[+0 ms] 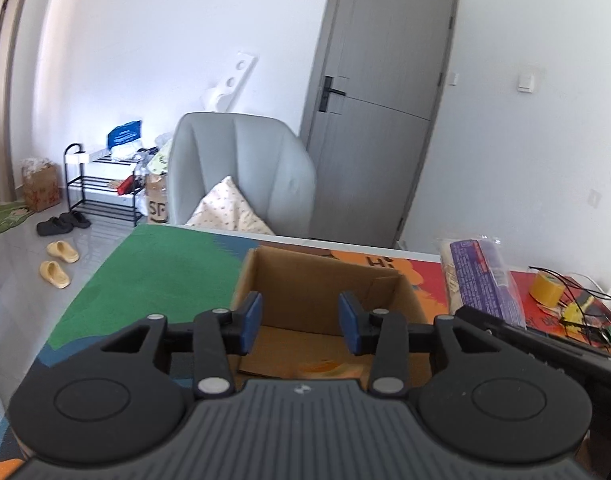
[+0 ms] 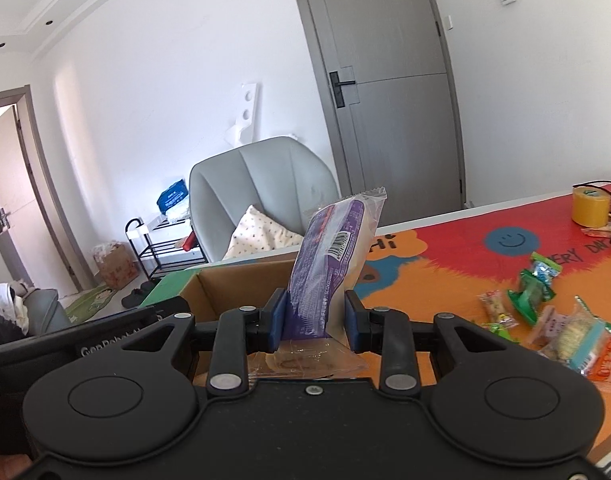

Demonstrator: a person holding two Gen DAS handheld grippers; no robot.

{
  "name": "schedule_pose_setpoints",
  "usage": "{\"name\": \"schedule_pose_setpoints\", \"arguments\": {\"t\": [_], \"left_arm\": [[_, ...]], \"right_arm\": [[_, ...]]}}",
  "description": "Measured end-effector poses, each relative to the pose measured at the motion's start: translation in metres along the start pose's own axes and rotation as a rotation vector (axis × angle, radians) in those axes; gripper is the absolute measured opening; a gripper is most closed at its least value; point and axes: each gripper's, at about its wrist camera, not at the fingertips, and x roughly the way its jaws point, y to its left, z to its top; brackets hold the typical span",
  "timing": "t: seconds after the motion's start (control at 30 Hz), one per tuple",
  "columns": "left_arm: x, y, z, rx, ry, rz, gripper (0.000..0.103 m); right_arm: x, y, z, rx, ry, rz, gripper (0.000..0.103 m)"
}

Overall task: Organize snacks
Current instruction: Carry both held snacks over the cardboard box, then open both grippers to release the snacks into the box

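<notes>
An open cardboard box stands on the colourful table mat. My left gripper hovers over the box's near side, open, with nothing between its blue pads. My right gripper is shut on a purple-and-clear snack packet, which stands upright between the pads just right of the box. From the left wrist view the same packet shows at the right, above the right gripper's black body. Something orange lies on the box floor, partly hidden.
Several small wrapped snacks lie scattered on the mat at the right. A yellow tape roll and tangled wires sit at the far right. Behind the table stands a grey armchair with a cushion, then a shoe rack and a grey door.
</notes>
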Motion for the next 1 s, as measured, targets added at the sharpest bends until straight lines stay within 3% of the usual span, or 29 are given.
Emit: {"name": "schedule_pose_setpoints", "arguments": {"t": [0.53, 0.63, 0.73, 1.0], "left_arm": [[-0.012, 0.047, 0.013, -0.103, -0.029, 0.102, 0.073], [-0.015, 0.055, 0.014, -0.113, -0.04, 0.128, 0.076], [-0.015, 0.061, 0.014, -0.12, -0.041, 0.152, 0.08], [-0.017, 0.058, 0.009, -0.122, -0.034, 0.145, 0.085]], "right_arm": [[0.02, 0.034, 0.006, -0.019, 0.024, 0.095, 0.032], [0.024, 0.041, 0.004, -0.008, 0.039, 0.134, 0.038], [0.025, 0.05, 0.003, -0.04, 0.042, 0.128, 0.054], [0.011, 0.032, 0.001, -0.013, 0.043, 0.079, 0.055]]}}
